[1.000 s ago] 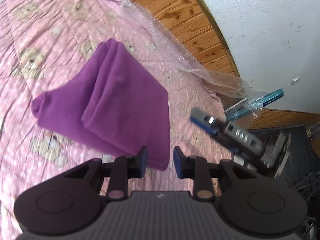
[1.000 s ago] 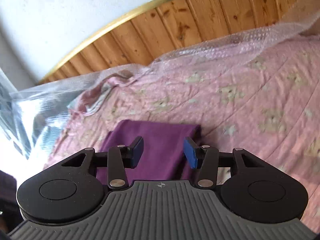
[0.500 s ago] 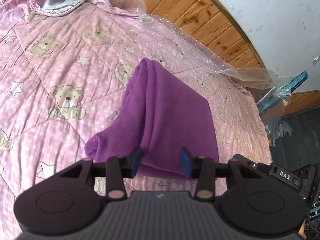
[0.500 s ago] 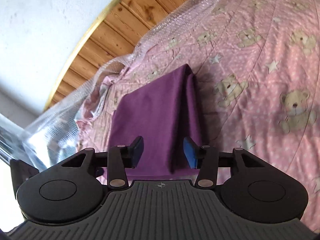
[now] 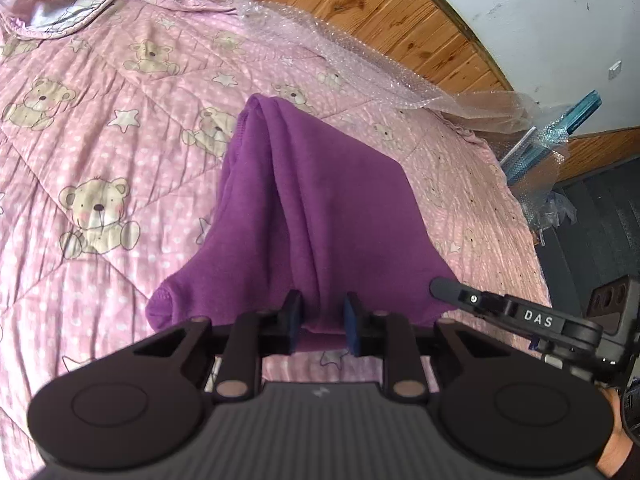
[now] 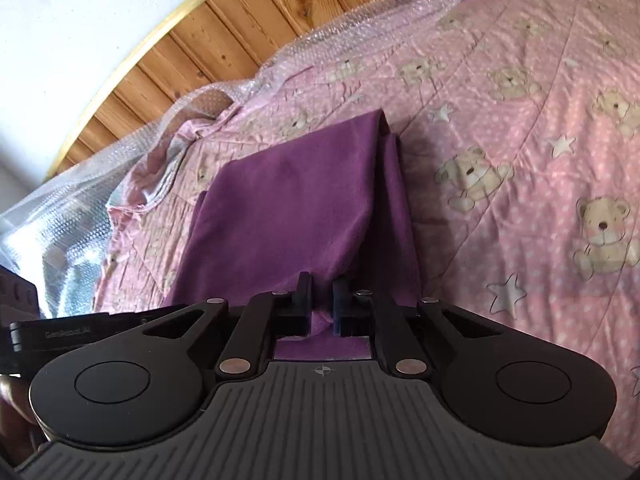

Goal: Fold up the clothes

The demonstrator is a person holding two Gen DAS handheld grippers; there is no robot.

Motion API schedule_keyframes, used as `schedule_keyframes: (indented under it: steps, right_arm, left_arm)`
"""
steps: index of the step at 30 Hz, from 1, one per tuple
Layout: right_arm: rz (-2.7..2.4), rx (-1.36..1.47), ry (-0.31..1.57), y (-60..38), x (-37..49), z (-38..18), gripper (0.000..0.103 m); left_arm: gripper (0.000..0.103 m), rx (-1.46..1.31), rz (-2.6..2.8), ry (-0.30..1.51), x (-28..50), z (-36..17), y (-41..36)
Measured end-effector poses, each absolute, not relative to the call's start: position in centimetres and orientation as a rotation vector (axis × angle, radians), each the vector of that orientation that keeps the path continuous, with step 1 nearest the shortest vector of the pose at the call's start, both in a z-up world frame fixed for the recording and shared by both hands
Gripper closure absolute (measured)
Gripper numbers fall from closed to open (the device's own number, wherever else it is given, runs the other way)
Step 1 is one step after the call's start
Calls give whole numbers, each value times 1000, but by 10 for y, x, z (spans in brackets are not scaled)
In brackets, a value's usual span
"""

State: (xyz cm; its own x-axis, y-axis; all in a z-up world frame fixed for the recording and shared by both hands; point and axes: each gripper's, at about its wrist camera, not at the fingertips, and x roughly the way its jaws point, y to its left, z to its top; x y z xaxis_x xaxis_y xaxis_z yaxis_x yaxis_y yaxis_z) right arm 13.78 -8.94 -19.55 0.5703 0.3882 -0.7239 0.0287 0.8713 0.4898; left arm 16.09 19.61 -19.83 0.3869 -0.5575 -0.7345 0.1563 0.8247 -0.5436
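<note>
Lying folded at centre frame on a pink quilt (image 5: 100, 128), purple garment (image 5: 320, 208), soft knit, long and roughly rectangular, creased lengthwise with a ridge down the middle. Near hem caught at lower centre of the left wrist view between the blue pads of the left gripper (image 5: 322, 322), fingers drawn close around a bunched fold, cloth filling the gap. Same near edge pinched at lower centre of the right wrist view by the right gripper (image 6: 321, 304), fingers pressed nearly together on a small tuck of fabric. Far end tapering toward upper centre, stitched hem showing along the left side. Wide bare quilt, printed with bears and stars, open to the left in the left view and to the right in the right view. Crinkled bubble wrap (image 6: 360, 24) lining the far edge below the wooden panelling (image 5: 384, 12).
</note>
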Motion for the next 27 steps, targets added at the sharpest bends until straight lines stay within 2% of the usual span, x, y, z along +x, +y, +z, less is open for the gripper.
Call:
schedule_keyframes:
  steps: [6, 8, 9, 10, 11, 12, 13, 14, 15, 19, 20, 22, 24, 25, 26, 27]
  right_arm:
    - [214, 444, 967, -90, 138, -197, 96]
    - [219, 456, 976, -94, 134, -198, 94]
    - [221, 462, 980, -96, 133, -199, 89]
    - [223, 468, 985, -98, 131, -200, 83]
    - [213, 464, 957, -101, 129, -195, 65]
    - [203, 463, 924, -105, 129, -190, 49]
    - [194, 463, 891, -108, 129, -185, 42]
    - [184, 463, 857, -111, 130, -180, 34]
    - [194, 467, 857, -111, 134, -182, 30]
    - [254, 485, 888, -105, 156, -198, 30]
    - [268, 489, 896, -104, 162, -201, 31]
    - [298, 498, 911, -101, 173, -209, 40]
    - [315, 512, 919, -99, 179, -216, 41]
    - [315, 523, 918, -98, 179, -218, 41]
    - [314, 542, 915, -99, 180, -221, 48]
    - [313, 560, 915, -102, 181, -222, 67]
  left_arm:
    - [81, -426, -444, 1116, 156, -208, 200]
    - [79, -426, -445, 1089, 152, -194, 205]
    - [77, -424, -446, 1073, 151, -186, 207]
    - [68, -422, -435, 1050, 150, -179, 210]
    - [60, -420, -419, 1024, 151, -171, 214]
    - [43, -418, -403, 998, 151, -164, 218]
    - [35, -413, -385, 995, 157, -164, 220]
    - [34, -407, -365, 1004, 166, -168, 220]
    - [34, -400, -345, 1013, 174, -171, 220]
    - [34, -380, -321, 1070, 207, -193, 209]
    - [34, -383, -323, 1078, 210, -197, 207]
    - [34, -395, -327, 1087, 210, -202, 203]
    - [32, -407, -330, 1095, 211, -208, 200]
    - [36, -413, -332, 1099, 211, -211, 198]
    - [39, -419, -334, 1103, 212, -214, 197]
    - [46, -425, -336, 1108, 212, -216, 195]
